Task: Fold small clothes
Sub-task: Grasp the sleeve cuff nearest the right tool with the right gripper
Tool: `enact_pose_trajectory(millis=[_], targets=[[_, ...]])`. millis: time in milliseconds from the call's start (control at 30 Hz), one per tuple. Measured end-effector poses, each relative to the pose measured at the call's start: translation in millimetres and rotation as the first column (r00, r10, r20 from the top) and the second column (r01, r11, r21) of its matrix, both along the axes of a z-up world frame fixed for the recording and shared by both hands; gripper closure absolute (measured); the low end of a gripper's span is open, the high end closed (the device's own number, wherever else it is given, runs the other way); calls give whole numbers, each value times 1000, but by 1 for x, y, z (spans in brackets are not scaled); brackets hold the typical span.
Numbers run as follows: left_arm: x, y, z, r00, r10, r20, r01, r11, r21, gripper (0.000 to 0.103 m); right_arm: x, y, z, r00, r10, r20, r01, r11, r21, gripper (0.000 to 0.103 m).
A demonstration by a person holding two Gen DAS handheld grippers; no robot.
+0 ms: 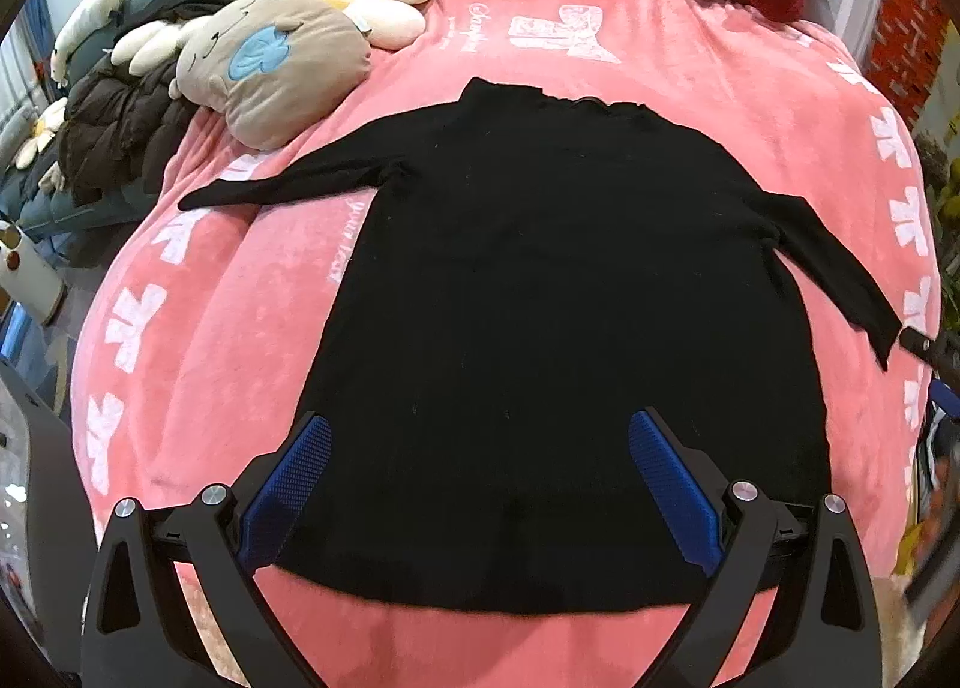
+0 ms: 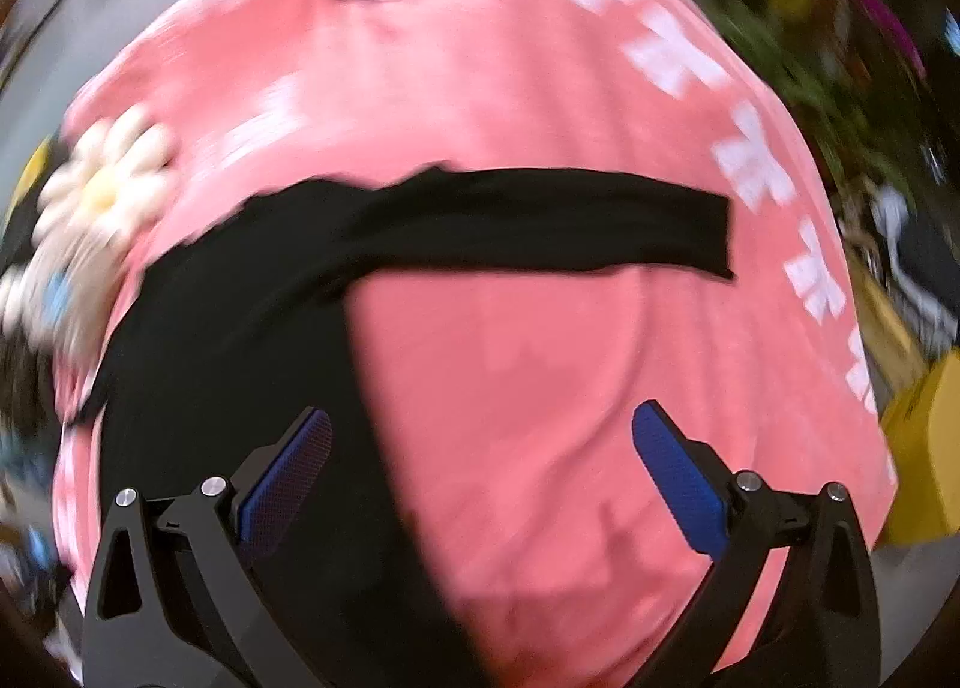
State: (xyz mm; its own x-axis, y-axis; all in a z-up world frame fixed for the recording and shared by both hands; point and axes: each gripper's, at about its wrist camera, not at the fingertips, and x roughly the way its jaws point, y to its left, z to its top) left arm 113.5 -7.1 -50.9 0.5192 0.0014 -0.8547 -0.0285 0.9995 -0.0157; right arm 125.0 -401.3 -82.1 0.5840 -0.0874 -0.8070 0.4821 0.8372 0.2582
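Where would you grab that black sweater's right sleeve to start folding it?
Probably at the cuff of the right sleeve, coming in from the bed's right edge. The sleeve lies flat and straight out from the sweater, so its free end lifts easily. The right gripper is open and empty.

White script lettering on the pink blanket (image 1: 690,58), one line beside the black sweater (image 1: 540,298) at its left edge read "your best", another far up the blanket too small to read, right wrist view too blurred for any text
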Motion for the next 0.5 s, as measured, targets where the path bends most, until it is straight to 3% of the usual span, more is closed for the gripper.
enact_pose_trajectory(millis=[100,167,267,400,500], targets=[[9,1,-5,1000,1,-4,-1,1000,-7,6,16,-68,-31,988,-154,-19,155,982,107,10],[16,1,-11,1000,-5,-14,5,1000,-4,6,22,-101,-49,972,-231,-37,234,956,177,28],[22,-3,-19,1000,-19,-23,19,1000,9,6,35,-144,-75,944,-323,-63,329,914,237,29],[29,-7,-34,997,-35,-64,36,999,12,6,49,-168,-97,927,-365,-93,376,888,265,29],[33,-10,-44,995,-37,-90,39,999,14,6,57,-178,-118,908,-400,-126,419,848,326,29]])
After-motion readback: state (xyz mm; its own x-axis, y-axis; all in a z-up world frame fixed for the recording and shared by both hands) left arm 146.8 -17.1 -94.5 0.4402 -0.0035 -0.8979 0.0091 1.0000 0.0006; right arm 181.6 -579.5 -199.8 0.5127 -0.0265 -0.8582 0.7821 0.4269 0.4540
